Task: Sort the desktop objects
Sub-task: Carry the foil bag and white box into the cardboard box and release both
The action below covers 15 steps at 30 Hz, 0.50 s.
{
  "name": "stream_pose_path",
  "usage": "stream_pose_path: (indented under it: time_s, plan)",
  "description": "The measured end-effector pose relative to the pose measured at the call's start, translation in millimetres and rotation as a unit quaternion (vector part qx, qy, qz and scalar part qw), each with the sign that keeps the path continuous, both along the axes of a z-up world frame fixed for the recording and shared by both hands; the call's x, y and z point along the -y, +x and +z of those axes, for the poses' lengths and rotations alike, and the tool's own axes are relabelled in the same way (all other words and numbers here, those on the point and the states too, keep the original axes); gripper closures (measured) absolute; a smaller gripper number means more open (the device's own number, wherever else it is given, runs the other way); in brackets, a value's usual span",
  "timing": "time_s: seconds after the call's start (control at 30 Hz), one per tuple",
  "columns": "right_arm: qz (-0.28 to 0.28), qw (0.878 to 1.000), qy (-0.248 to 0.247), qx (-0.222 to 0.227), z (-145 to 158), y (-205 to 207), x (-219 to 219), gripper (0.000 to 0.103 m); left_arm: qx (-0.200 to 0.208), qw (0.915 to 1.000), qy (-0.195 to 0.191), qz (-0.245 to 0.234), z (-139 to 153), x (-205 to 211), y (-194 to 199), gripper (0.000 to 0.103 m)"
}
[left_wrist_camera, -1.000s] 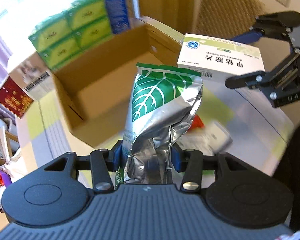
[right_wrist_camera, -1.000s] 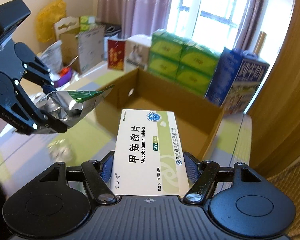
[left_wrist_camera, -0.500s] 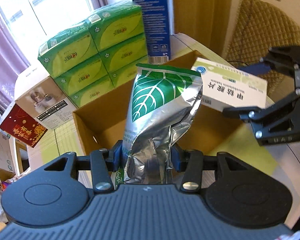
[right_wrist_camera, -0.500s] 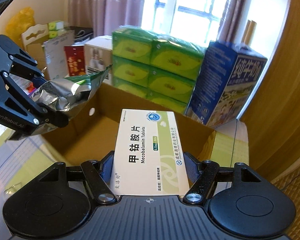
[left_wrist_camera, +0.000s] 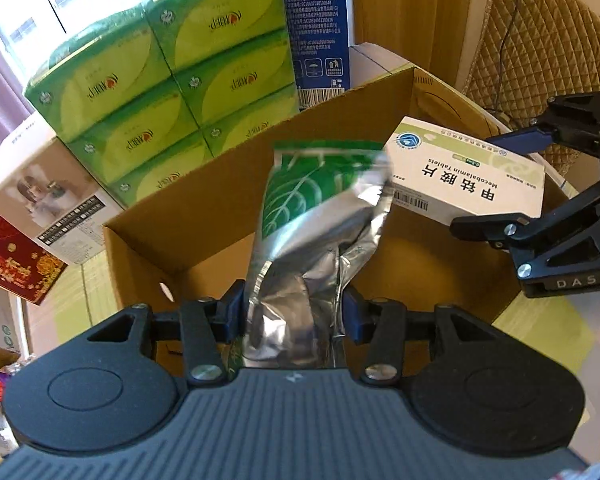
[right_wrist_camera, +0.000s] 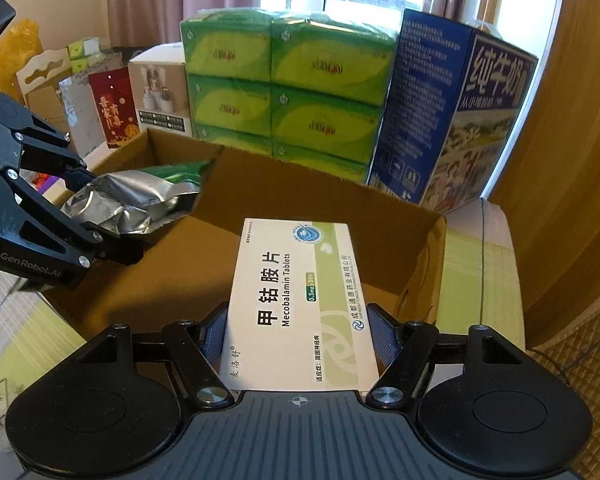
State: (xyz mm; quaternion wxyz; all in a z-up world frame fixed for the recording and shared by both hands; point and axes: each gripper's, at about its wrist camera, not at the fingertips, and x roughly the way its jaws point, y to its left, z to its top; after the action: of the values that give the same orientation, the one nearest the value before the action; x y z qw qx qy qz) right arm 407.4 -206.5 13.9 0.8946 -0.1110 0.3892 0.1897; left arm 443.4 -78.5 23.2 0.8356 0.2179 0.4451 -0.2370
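Pouch (left_wrist_camera: 300, 272) and box (right_wrist_camera: 300, 304) between tongs

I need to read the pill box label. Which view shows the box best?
The right wrist view: the pill box lies face-up and close in the right gripper, print sharp. The left wrist view shows it smaller, text upside down, above the carton.
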Motion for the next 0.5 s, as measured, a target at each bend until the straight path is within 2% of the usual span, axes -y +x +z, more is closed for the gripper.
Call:
stream_pose_path:
  time_s: [0.03, 0.13, 0.23, 0.5]
  plan:
    - [-0.001, 1.0, 0.0, -0.002, -1.5, 0.8, 0.1, 0.035, -0.001, 1.0, -0.002, 0.003, -1.4, -0.6, 0.4, 0.053]
    - [0.001, 1.0, 0.007, 0.0, -5.3, 2.6, 2.1, 0.035, 0.004, 0.9999, -0.01, 0.005, -2.2, -2.8, -1.2, 0.052]
    - [-0.005, 1.0, 0.012, 0.009, -2.8, 0.3, 4.7, 0.025, 0.013, 0.9997, -0.017, 0.014, 3.4, -8.4, -4.1, 0.051]
    - [-0.011, 0.999, 0.012, 0.046, 27.9, -37.5, 11.8, 0.02, 0.026, 0.9987, -0.037, 0.024, 30.4, -32.9, -38.8, 0.051]
